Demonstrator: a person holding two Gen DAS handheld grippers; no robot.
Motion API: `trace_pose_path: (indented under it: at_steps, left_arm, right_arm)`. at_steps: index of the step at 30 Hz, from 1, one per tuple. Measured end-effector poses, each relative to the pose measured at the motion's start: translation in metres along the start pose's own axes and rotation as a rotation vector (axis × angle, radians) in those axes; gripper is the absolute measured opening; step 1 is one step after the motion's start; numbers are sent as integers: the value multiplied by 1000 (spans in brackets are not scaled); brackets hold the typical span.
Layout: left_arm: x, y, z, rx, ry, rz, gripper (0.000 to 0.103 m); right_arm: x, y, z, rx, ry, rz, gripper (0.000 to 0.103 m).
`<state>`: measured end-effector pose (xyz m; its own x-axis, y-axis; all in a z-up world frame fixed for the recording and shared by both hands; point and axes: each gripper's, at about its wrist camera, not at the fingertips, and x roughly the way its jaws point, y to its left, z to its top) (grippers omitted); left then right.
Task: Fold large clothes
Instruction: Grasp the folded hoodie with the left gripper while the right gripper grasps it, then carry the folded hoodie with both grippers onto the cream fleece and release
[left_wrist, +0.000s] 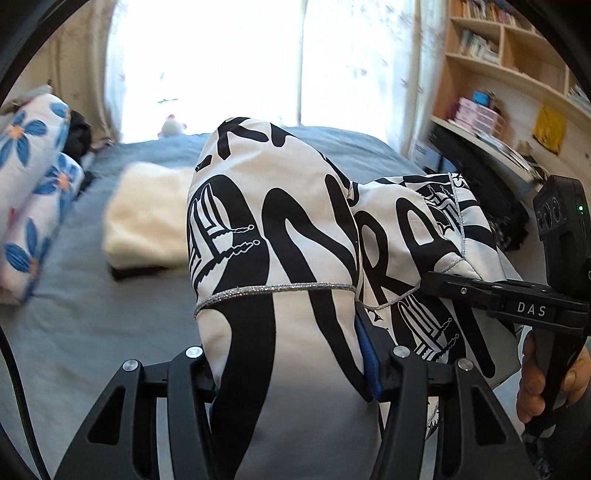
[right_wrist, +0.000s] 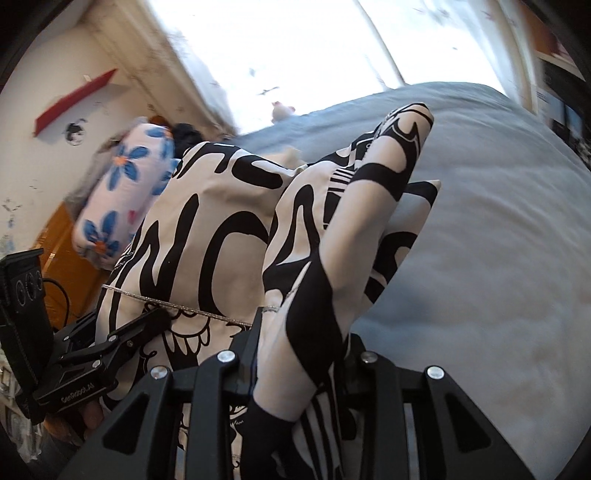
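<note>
Two grippers, one black-and-white printed garment (left_wrist: 273, 229) lifted off the grey bed (left_wrist: 110, 314).

The left gripper (left_wrist: 291, 373) is clamped on a thick bunch of the cloth, jaws about half apart around it; the right gripper (right_wrist: 303, 354) pinches a thinner fold, jaws nearly together. The fabric rises from both sets of jaws and drapes forward over the bed, its silver-trimmed edge (left_wrist: 277, 290) stretched sideways between the hands, which sit close together. A folded cream towel (left_wrist: 147, 218) lies beyond.
</note>
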<state>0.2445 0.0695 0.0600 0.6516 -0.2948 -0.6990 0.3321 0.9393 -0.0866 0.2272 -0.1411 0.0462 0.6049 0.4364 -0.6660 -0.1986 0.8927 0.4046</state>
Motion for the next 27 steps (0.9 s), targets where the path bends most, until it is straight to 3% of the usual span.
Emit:
trace_pose_path:
  at_steps: [7,16,20,24,26,27]
  left_arm:
    - [7,110,89,8,-52,68,54]
    - [103,236,192,48,-40,105,54]
    - [165,286,205,8,-8,95,54]
    - [235,327,194,-68,58,65,54]
    - [263,337,180,-93,71,82,61]
    - [271,342,177,-96,59,87,65]
  right_arm:
    - [77,69,104,-30,-50,83,29]
    - [207,90,203,-20,-81,107,29]
    - [269,77,222,25,-73,116,29]
    - [329,52,225,58,-43,88,29]
    - [362,35,218,81,-1,31,30]
    - [374,22,212,100,9,19,38]
